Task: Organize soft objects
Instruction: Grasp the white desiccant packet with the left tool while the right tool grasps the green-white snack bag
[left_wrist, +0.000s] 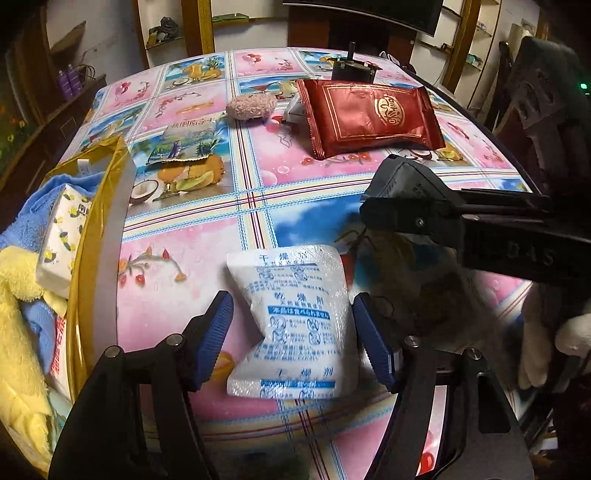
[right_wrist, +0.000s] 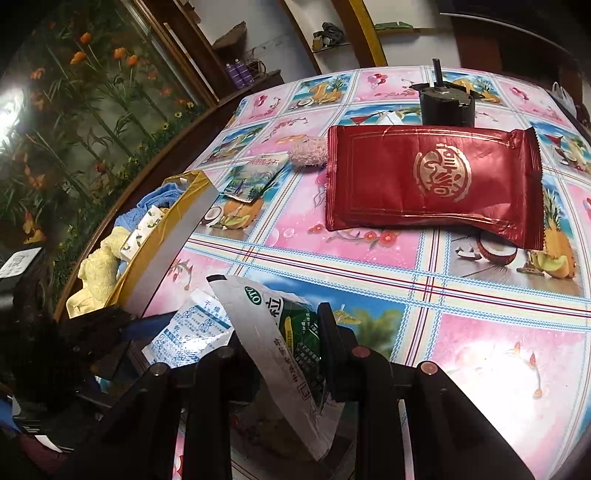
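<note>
Desiccant pack lies on table between the wide-open left hand-held gripper, lined up for pickup. Right hand-held gripper pinches a green sachet, likely bound for the yellow bag at 9 o'clock. Red packet waits at 1 o'clock.

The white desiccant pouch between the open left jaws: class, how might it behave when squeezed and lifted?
The white desiccant pouch looks pinched at its middle, so it probably deforms rather than staying stiff. Its glossy film may slip. Lying flat, it seems unlikely to roll.
</note>
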